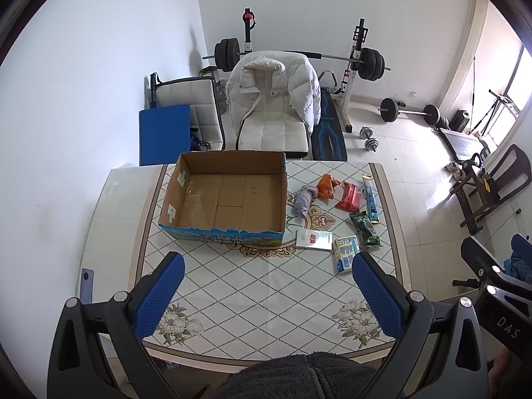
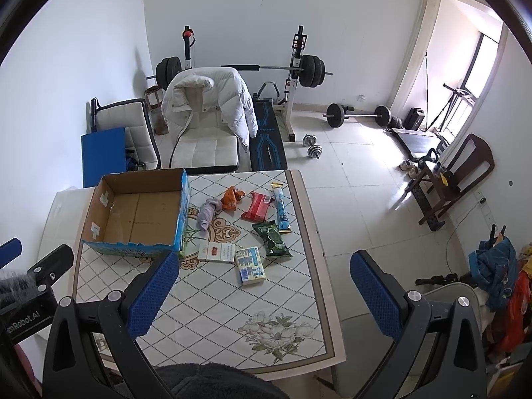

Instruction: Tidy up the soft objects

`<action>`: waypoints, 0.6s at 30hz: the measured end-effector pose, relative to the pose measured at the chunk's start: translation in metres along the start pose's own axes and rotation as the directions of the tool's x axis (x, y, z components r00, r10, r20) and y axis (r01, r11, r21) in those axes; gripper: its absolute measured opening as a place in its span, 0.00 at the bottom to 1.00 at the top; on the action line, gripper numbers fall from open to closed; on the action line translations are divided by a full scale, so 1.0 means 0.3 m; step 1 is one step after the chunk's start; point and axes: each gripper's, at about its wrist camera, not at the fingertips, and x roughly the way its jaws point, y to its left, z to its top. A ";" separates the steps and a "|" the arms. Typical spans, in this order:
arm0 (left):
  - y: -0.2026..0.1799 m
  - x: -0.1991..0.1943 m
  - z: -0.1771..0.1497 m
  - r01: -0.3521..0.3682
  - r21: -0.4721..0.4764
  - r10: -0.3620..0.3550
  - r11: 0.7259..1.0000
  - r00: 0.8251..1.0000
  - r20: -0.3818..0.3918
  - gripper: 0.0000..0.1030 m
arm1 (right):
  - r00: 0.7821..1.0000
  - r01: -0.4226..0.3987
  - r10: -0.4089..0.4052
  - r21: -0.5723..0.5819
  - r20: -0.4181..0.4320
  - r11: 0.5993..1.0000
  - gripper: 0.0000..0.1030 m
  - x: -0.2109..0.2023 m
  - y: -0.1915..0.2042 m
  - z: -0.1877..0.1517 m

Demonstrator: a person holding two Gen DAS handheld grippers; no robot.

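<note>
Cardboard box [image 1: 229, 196], open at the top and with nothing inside, stands on the far left part of the table [image 1: 266, 299], which has a white diamond-pattern cloth with flower prints near its front corners. Just right of the box lies a scatter of small things. A grey cloth [image 1: 303, 201], crumpled, sits closest to the box wall. An orange packet [image 1: 327, 187] lies next to it, then a red packet [image 1: 349, 196] and a long blue stick packet [image 1: 370, 198] toward the table's right edge. Nearer the front are a green packet [image 1: 365, 227], a flat white box [image 1: 314, 240] just beside the cardboard box's front corner, and a small blue-and-yellow carton [image 1: 345, 253].

Both tongs hang above the near edge of the table and touch none of these things. The left gripper [image 1: 267, 267] has its blue-padded fingers spread wide with nothing between them. The right gripper [image 2: 264, 266] is likewise wide apart and holds nothing; in its view the left finger [image 2: 154, 294] overlaps the front corner of the cardboard box.

Beyond the table stands a white chair [image 1: 272, 133] with a white puffy jacket [image 1: 272, 89] draped over its back, and behind that a weight bench with a barbell [image 1: 299, 56].
</note>
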 end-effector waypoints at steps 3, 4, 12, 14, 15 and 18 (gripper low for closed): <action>-0.016 0.073 0.029 -0.005 0.009 0.005 1.000 1.000 -0.019 1.00 | 0.999 0.000 0.000 0.017 -0.040 1.000 1.00 0.089 -0.031 0.014; -0.023 0.113 0.039 0.000 0.014 0.000 1.000 0.999 -0.039 1.00 | 0.998 -0.008 0.009 0.025 -0.055 1.000 1.00 0.129 -0.045 0.019; -0.205 0.654 0.061 0.112 0.014 -0.099 0.994 0.929 -0.357 1.00 | 0.951 -0.028 0.045 0.060 -0.307 0.998 1.00 0.698 -0.210 0.048; -0.289 0.804 0.038 0.165 -0.005 -0.150 0.986 0.884 -0.443 1.00 | 0.924 -0.051 0.069 0.056 -0.375 0.997 1.00 0.870 -0.249 0.032; -0.330 0.870 0.026 0.179 -0.011 -0.163 0.984 0.865 -0.475 1.00 | 0.911 -0.063 0.082 0.058 -0.403 0.996 1.00 0.949 -0.268 0.021; -0.474 1.074 -0.024 0.206 -0.015 -0.178 0.978 0.806 -0.564 1.00 | 0.865 -0.085 0.102 0.055 -0.491 0.995 1.00 1.172 -0.322 -0.016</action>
